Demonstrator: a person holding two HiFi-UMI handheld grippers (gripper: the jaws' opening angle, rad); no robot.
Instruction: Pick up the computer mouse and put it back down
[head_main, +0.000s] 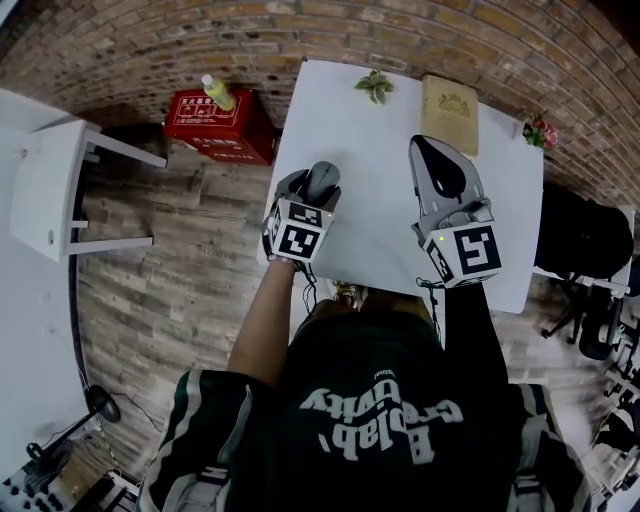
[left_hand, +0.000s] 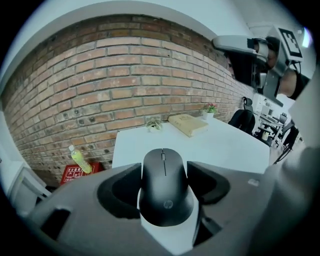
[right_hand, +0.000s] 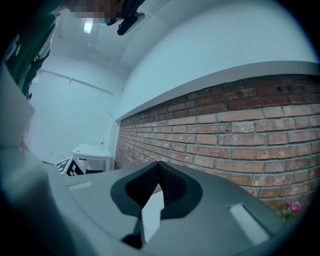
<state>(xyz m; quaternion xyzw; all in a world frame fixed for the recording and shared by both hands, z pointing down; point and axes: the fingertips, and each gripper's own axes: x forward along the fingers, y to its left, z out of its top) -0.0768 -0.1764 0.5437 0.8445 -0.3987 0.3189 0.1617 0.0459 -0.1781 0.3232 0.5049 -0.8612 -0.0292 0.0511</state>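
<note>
A black computer mouse (left_hand: 164, 185) sits between the two jaws of my left gripper (left_hand: 165, 172), whose dark pads (left_hand: 125, 187) press its sides. In the head view this gripper (head_main: 318, 176) and the mouse (head_main: 322, 180) are over the left part of the white table (head_main: 375, 230), near its left edge. Whether the mouse rests on the tabletop I cannot tell. My right gripper (head_main: 424, 148) hovers over the table's right half, pointing level at the brick wall. Its jaws meet at the tip (right_hand: 159, 166), with nothing between them.
At the table's far edge lie a tan book (head_main: 450, 112), a small green plant (head_main: 375, 86) and a flower pot (head_main: 540, 131). A red box (head_main: 218, 126) with a yellow-green bottle (head_main: 218, 93) stands on the floor to the left, beside white furniture (head_main: 50, 185). A black chair (head_main: 585, 235) is on the right.
</note>
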